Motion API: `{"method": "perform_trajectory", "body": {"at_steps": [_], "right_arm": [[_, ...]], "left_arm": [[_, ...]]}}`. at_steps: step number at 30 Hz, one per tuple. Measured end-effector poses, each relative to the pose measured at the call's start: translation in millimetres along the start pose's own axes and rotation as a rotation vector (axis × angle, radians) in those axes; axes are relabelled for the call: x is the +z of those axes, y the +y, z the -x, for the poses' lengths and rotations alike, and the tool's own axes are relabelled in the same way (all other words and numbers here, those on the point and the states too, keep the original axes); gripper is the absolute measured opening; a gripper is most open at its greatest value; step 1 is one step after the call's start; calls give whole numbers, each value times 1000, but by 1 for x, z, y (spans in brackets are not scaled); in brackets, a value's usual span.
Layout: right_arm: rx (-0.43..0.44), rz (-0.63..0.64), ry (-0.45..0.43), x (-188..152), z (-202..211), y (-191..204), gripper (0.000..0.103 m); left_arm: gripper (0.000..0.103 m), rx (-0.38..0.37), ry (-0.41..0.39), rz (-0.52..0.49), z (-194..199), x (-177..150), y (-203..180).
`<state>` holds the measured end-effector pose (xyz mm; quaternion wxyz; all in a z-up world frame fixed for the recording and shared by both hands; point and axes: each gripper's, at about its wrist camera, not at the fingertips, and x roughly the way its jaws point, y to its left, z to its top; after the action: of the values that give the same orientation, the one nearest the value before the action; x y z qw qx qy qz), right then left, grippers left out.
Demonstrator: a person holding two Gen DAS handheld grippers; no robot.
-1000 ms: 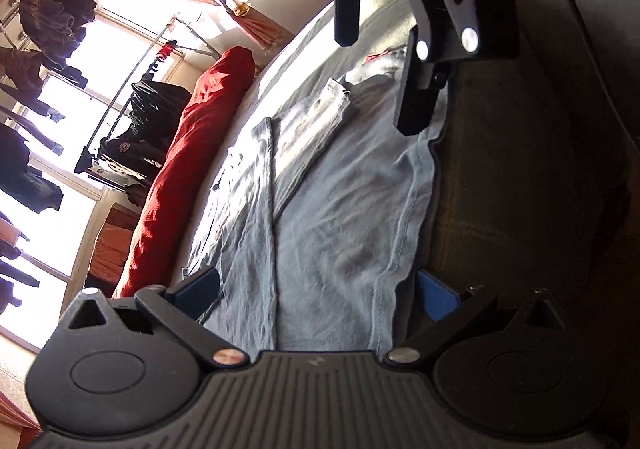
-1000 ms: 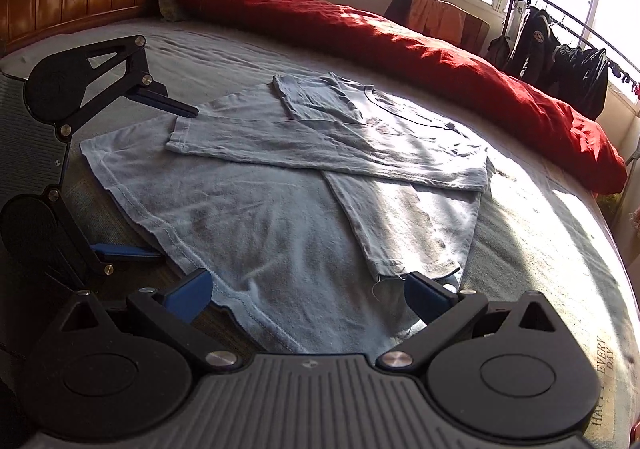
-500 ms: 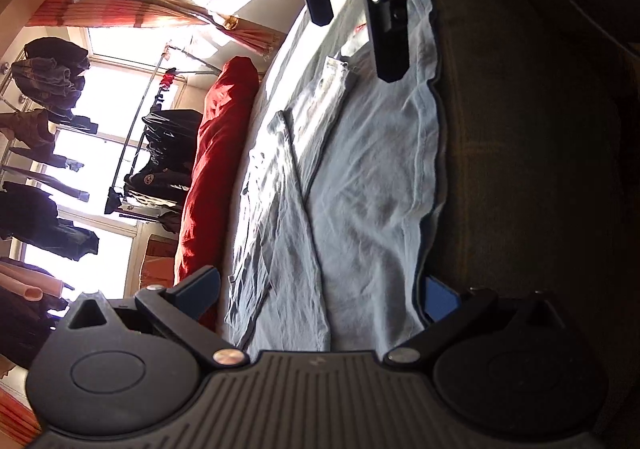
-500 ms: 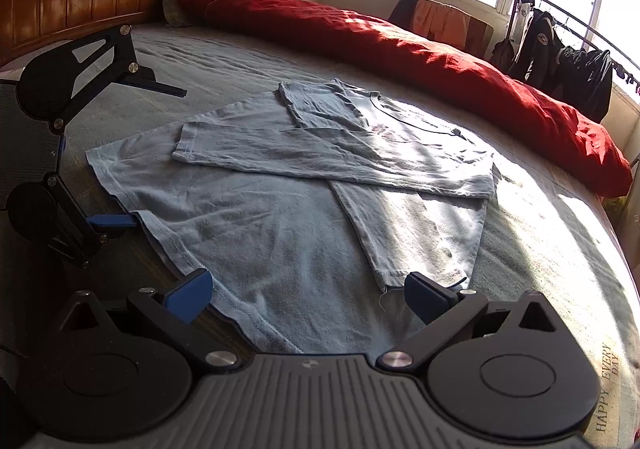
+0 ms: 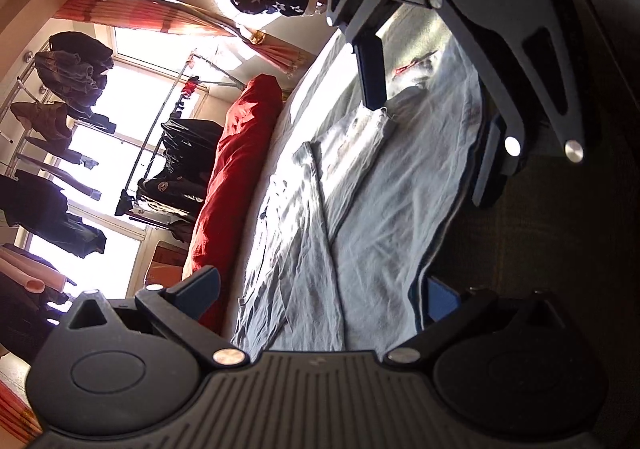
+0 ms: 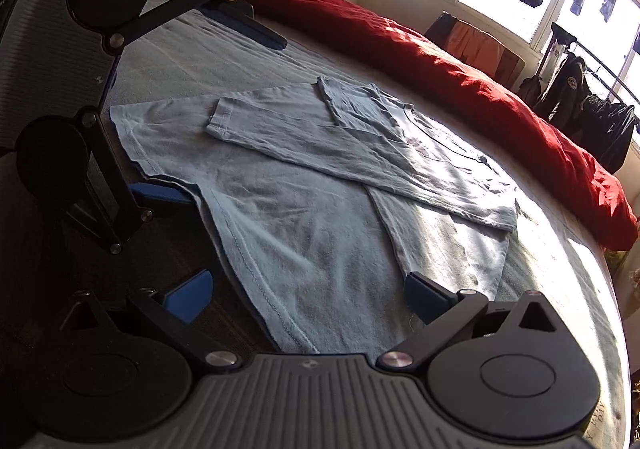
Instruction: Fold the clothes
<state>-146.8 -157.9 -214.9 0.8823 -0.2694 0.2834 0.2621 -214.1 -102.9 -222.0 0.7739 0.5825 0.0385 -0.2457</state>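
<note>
While your left gripper (image 5: 320, 297) and right gripper (image 6: 304, 293) both gape over the near hem, the shirt (image 6: 320, 209) lies flat on the bed (image 6: 560, 289); a red duvet (image 6: 460, 81) lines the far side.

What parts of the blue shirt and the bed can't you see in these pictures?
- Long-sleeved shirt: its near hem is hidden behind the right gripper body, right wrist view.
- Shirt's chest print: washed out by sun glare, too faint to read.
- Bed: the headboard end is covered by the left gripper.
- Left wrist view: the bed edge on the right is lost in dark shadow.
</note>
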Motion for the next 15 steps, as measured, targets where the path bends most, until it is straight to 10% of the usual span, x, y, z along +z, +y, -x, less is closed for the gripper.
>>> {"method": "perform_trajectory", "body": {"at_steps": [15], "right_arm": [[-308,290,-1,1,-25,34,103]], "left_arm": [[102,-42,83,23,-6,-19,-7]]}}
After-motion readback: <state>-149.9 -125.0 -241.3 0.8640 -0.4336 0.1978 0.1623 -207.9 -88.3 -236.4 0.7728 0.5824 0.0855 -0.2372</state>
